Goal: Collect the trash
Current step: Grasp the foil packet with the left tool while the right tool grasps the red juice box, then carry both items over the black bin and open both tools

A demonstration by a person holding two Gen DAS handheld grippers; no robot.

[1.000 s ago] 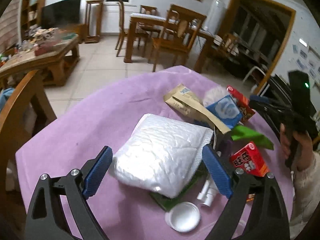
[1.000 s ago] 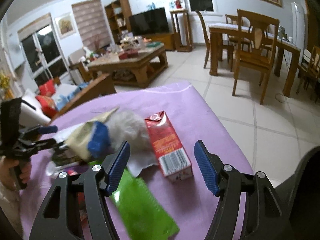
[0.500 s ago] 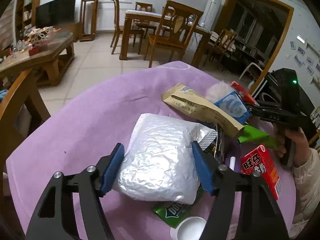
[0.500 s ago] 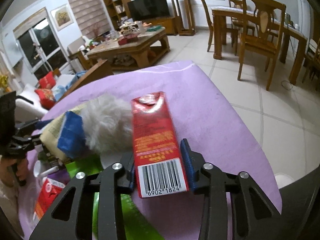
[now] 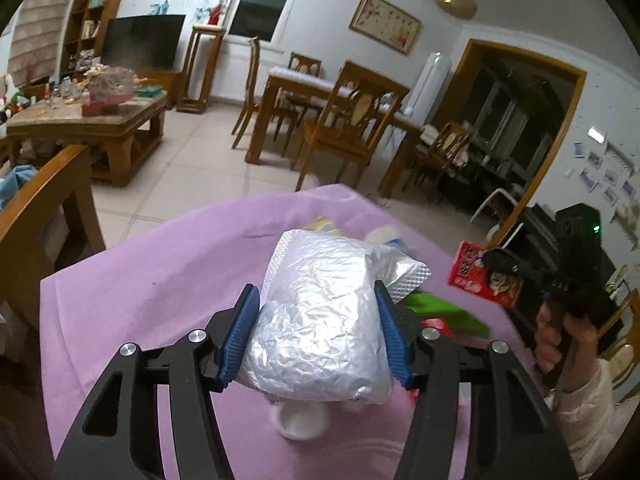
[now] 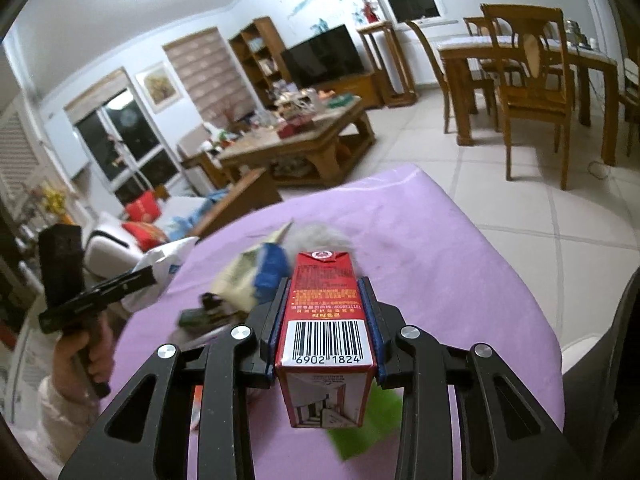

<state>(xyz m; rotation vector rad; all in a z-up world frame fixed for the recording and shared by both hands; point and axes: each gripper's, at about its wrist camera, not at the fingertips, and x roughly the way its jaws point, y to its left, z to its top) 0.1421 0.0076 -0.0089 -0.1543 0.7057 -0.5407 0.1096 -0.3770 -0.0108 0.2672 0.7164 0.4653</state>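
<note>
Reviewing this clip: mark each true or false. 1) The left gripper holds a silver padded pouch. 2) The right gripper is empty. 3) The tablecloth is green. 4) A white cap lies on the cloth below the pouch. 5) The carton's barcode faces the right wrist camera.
1) True: the left gripper is clamped on the silver padded pouch.
2) False: the right gripper grips a red carton.
3) False: the tablecloth is purple.
4) True: white cap.
5) True.
</note>
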